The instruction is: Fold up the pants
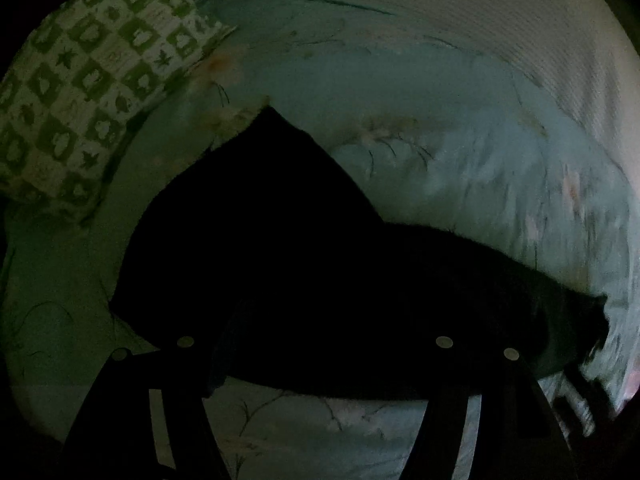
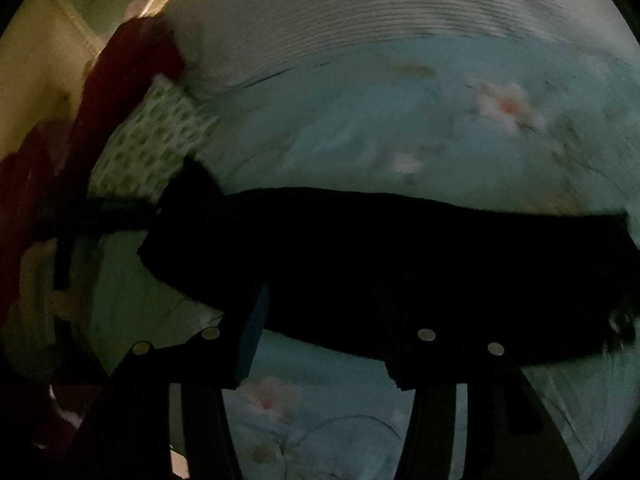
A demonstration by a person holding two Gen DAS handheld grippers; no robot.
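Observation:
The black pants lie on a pale blue flowered bedsheet. In the left wrist view they spread from a peak at the middle out to the right. My left gripper has its fingers wide apart over the pants' near edge; the tips merge with the dark cloth. In the right wrist view the pants form a long dark band across the sheet. My right gripper stands open, its fingers over the band's near edge. The scene is dim and blurred.
A green-and-white checked pillow lies at the upper left, also in the right wrist view. A white ribbed blanket covers the far side of the bed. A person's dark red sleeve and the other gripper show at the left.

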